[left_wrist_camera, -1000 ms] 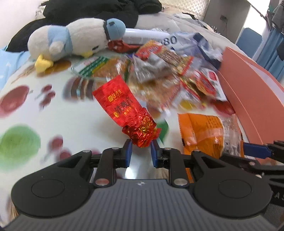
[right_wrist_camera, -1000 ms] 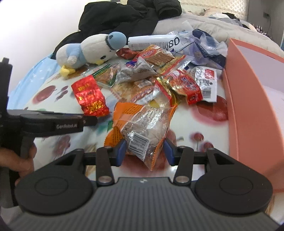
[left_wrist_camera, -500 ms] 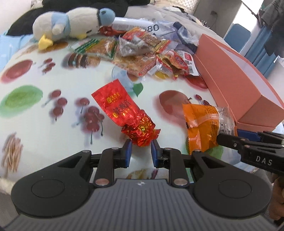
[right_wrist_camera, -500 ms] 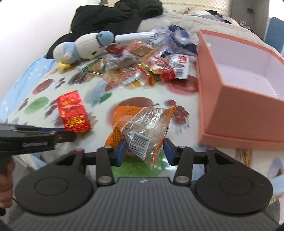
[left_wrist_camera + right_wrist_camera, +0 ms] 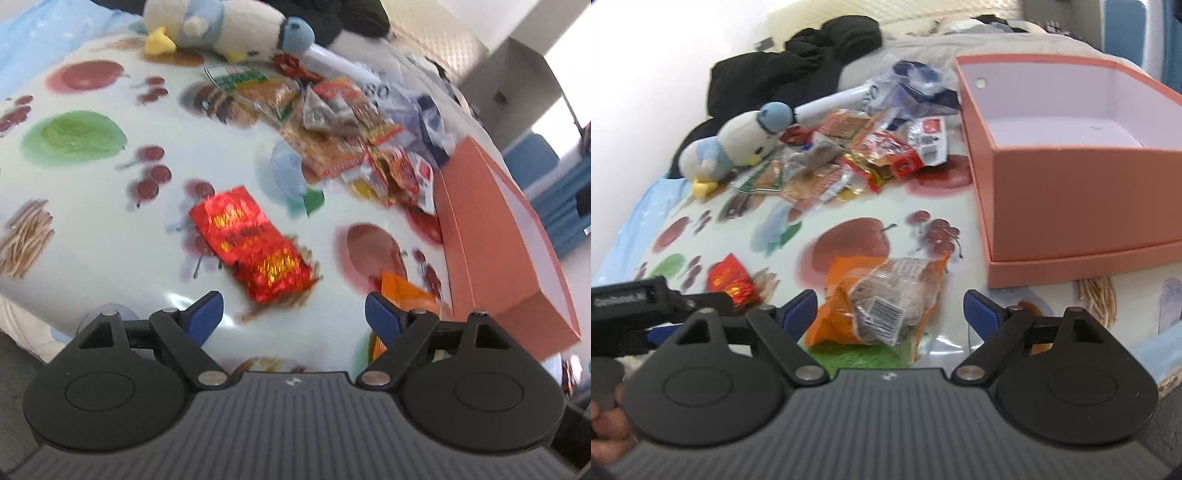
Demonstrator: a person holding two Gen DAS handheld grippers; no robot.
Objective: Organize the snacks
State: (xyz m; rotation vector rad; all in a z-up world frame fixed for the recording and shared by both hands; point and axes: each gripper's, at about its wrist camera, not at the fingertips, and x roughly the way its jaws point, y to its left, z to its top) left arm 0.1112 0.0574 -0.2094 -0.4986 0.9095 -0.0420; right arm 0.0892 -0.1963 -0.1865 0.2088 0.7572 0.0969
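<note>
— Both grippers are letting go, aren't they?

— Yes. The left gripper (image 5: 293, 314) has its jaws opening, and the crinkled red foil snack packet (image 5: 255, 245) lies loose on the fruit-printed cloth (image 5: 92, 206) just ahead of the blue pads, touching neither. The right gripper (image 5: 890, 314) is opening too; the orange-and-clear plastic snack bag (image 5: 877, 304) sits flat between its fingers, but the pads stand clear of it.

— So where have the two ended up?

— Side by side near the front edge of the cloth, the orange bag close to the near corner of the salmon-pink cardboard box (image 5: 1071, 199), the red packet further left. The remaining heap of mixed wrappers (image 5: 857, 162) is towards the far edge, beside the blue-and-white plush bird (image 5: 738, 147).

— And the box?

— Its inside looks bare from here, as far as I can see.

— What step would you call this?

— I'd judge it a set-down: two snacks pulled out of the heap and laid apart. Next, I'd guess, each hand reaches back to the far pile for another packet, with jaws wide, picking a single wrapper by an edge so it doesn't drag its neighbours.
</note>
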